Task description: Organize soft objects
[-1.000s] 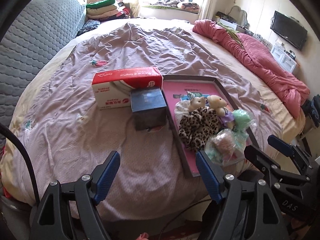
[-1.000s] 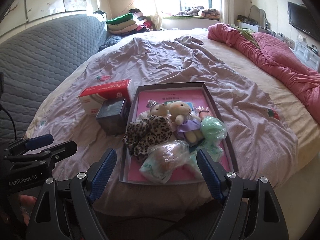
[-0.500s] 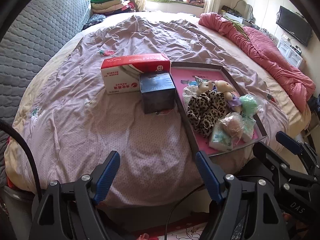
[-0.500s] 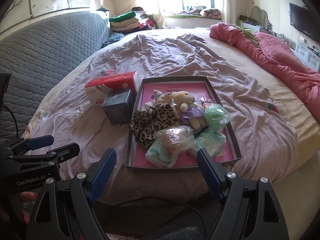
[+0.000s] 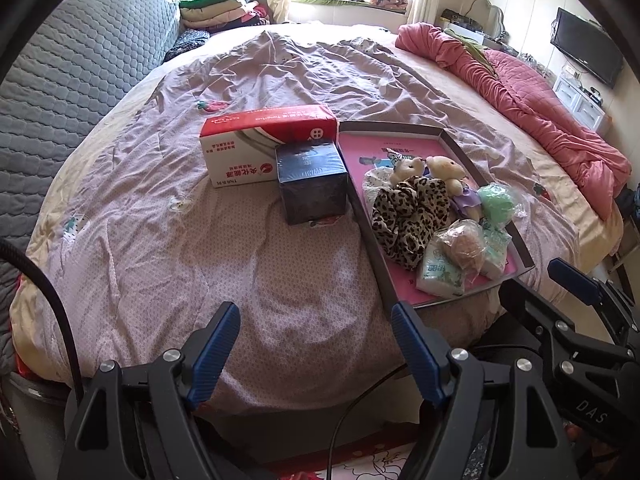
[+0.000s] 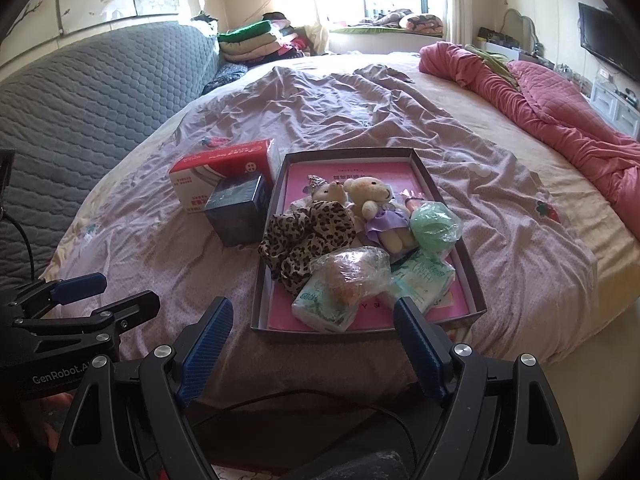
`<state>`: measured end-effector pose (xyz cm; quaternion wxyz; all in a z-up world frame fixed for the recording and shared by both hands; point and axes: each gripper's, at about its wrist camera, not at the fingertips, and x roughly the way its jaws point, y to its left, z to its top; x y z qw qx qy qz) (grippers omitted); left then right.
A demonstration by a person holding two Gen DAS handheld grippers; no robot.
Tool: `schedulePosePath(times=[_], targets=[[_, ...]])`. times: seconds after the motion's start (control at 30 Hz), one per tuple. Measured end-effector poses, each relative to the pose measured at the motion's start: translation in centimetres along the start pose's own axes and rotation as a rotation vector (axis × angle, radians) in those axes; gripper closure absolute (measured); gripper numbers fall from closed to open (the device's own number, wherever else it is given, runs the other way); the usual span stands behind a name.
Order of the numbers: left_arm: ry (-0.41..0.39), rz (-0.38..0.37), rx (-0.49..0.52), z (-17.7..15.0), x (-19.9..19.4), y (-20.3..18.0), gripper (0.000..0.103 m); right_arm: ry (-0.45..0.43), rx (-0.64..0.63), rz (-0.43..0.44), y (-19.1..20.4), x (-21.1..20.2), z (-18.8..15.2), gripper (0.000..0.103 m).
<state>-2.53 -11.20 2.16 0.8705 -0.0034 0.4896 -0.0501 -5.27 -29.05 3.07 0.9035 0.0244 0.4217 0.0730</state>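
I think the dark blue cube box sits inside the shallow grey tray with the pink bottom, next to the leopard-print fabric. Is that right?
Not quite. The dark blue cube box sits outside the shallow grey tray, on the bedsheet beside its left wall. The leopard-print fabric is inside the tray. The right wrist view shows it.

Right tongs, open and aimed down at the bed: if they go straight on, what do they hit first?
Probably the near rim of the shallow box, then the wrapped tissue pack just inside it. The right tongs are open and empty. Depth is hard to judge through the fisheye.
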Motion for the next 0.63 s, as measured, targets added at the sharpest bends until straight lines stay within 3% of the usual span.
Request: schedulePosePath(times=[0.47,0.63], targets=[[0.004,0.0,0.0,-0.12,0.49,-0.04,0.025,0.004,0.004,0.01,-0.02,0.16,-0.05,0.02],[-0.044,-0.031,-0.007,-0.07,0.86,0.29,0.025,0.002,0.011,0.017,-0.08,0.33,-0.03,0.02]])
